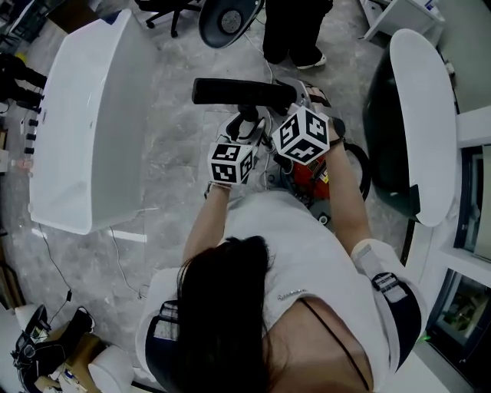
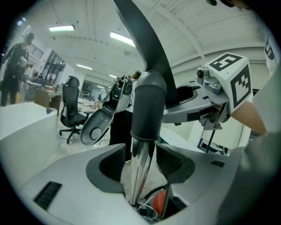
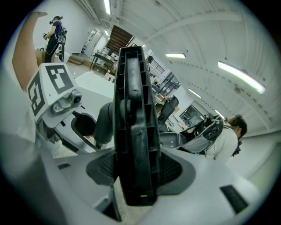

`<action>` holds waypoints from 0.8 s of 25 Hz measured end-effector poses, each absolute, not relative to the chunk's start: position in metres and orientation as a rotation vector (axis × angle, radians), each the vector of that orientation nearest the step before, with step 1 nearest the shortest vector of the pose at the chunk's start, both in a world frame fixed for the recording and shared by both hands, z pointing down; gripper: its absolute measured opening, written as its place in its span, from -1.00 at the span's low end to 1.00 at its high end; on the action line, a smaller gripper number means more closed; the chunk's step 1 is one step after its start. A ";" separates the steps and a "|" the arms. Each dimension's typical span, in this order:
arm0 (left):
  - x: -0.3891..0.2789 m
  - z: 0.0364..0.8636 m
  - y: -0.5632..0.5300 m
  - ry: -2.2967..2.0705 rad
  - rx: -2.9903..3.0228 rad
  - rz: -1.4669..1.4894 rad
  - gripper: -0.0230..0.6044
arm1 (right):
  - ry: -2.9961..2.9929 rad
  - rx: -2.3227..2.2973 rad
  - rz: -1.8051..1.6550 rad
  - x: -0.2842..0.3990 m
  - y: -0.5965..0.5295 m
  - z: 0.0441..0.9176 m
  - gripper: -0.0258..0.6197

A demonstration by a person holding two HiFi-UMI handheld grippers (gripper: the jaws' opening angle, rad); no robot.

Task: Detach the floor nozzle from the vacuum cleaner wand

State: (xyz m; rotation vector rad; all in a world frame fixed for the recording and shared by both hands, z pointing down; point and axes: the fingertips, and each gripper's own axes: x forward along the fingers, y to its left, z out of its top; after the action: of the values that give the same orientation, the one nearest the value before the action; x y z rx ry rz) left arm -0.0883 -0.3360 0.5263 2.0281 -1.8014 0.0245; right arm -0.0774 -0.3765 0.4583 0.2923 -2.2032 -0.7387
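The black floor nozzle (image 1: 242, 92) lies crosswise on top of the wand, above the red vacuum body (image 1: 311, 175). In the left gripper view the chrome wand (image 2: 139, 173) and its dark grey sleeve (image 2: 148, 105) stand upright between the pads of my left gripper (image 2: 140, 162). There is a gap on each side, so it is open around the wand. In the right gripper view the nozzle (image 3: 131, 110) stands on edge between the pads of my right gripper (image 3: 137, 169), which press on both its sides. The two marker cubes (image 1: 230, 161) (image 1: 303, 137) sit close together below the nozzle.
A long white table (image 1: 92, 123) stands at the left and a white oval tabletop (image 1: 422, 115) at the right. Beyond the nozzle a person stands (image 1: 295, 38) beside an office chair base (image 1: 173, 11). Cables and gear (image 1: 46, 345) lie on the marbled floor at lower left.
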 end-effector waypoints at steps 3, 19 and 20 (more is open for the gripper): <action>-0.088 0.528 -0.342 -1.808 2.029 0.019 -0.27 | -2.209 0.299 -0.735 -0.077 -0.378 0.458 -0.19; -0.079 0.543 -0.360 -1.823 2.012 0.048 -0.44 | -2.237 0.300 -0.741 -0.071 -0.379 0.457 -0.19; -0.078 0.543 -0.360 -1.824 2.014 0.046 -0.45 | -2.238 0.301 -0.742 -0.070 -0.379 0.457 -0.19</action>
State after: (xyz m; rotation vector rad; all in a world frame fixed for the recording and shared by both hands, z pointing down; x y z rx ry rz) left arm -0.0782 -0.3597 0.5431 2.0135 -1.8239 0.0457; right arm -0.0703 -0.3789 0.4574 0.3013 -2.2382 -0.7422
